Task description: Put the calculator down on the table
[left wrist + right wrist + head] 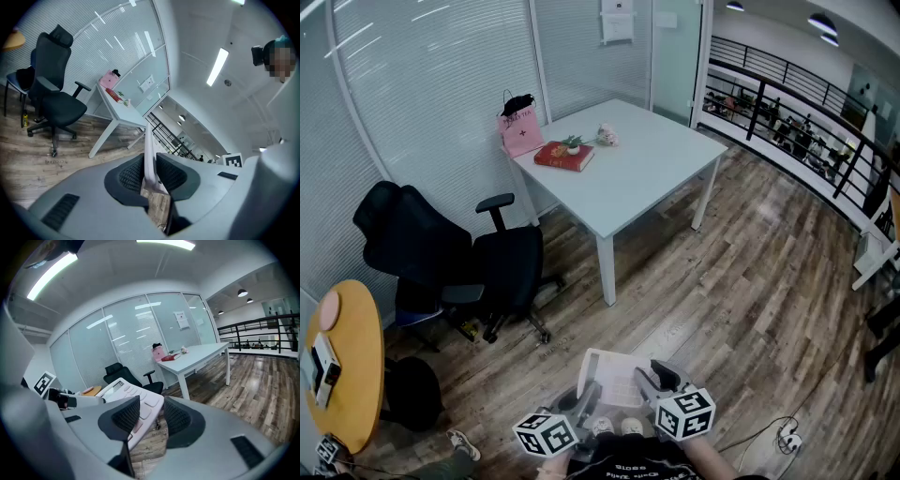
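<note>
Wood floor (722,272) separates the white table (649,159), upper centre, from the calculator (614,377) at bottom centre, edge-pinched in our left claw (151,172), right claw (152,417) parted, so we fear it pivoting loose.

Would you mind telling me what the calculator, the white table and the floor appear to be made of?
Calculator: likely plastic, matte pale casing with moulded raised keys. White table: smooth, faintly glossy top, probably laminate or painted board, on white legs that look like metal. Floor: wood-look planks with grain, wood or vinyl; cannot tell.
</note>
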A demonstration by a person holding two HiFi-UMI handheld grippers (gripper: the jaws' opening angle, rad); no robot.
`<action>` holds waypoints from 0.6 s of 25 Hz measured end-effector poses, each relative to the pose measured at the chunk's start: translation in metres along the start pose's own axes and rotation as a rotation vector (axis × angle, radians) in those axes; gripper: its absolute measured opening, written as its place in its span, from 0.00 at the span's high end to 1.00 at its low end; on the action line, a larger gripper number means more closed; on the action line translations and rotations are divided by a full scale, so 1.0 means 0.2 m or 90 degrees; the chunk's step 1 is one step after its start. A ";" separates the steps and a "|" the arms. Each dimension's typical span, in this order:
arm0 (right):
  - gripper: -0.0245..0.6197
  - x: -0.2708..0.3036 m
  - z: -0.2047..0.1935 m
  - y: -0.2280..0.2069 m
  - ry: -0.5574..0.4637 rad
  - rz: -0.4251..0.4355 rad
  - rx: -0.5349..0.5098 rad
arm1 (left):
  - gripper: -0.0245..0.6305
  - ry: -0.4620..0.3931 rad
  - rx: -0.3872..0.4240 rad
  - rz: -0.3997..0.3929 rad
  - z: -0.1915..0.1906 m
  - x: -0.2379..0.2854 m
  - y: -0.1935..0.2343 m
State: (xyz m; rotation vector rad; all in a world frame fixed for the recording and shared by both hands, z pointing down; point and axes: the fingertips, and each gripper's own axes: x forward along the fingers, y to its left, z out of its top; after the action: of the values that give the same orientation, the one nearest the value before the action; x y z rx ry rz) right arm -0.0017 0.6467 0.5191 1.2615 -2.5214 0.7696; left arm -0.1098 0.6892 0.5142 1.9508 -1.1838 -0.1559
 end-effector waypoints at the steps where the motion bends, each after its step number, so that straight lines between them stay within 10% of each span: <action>1: 0.70 0.00 0.01 -0.01 -0.001 0.000 -0.001 | 0.83 0.000 0.001 -0.001 0.00 0.01 0.00; 15: 0.70 0.05 0.08 -0.03 -0.024 -0.014 -0.001 | 0.83 0.002 -0.010 -0.031 0.08 0.08 0.02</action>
State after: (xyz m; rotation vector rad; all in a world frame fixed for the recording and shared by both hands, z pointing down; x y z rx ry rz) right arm -0.0025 0.6279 0.5133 1.3131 -2.5319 0.7453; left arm -0.1122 0.6667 0.5121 1.9660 -1.1311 -0.1876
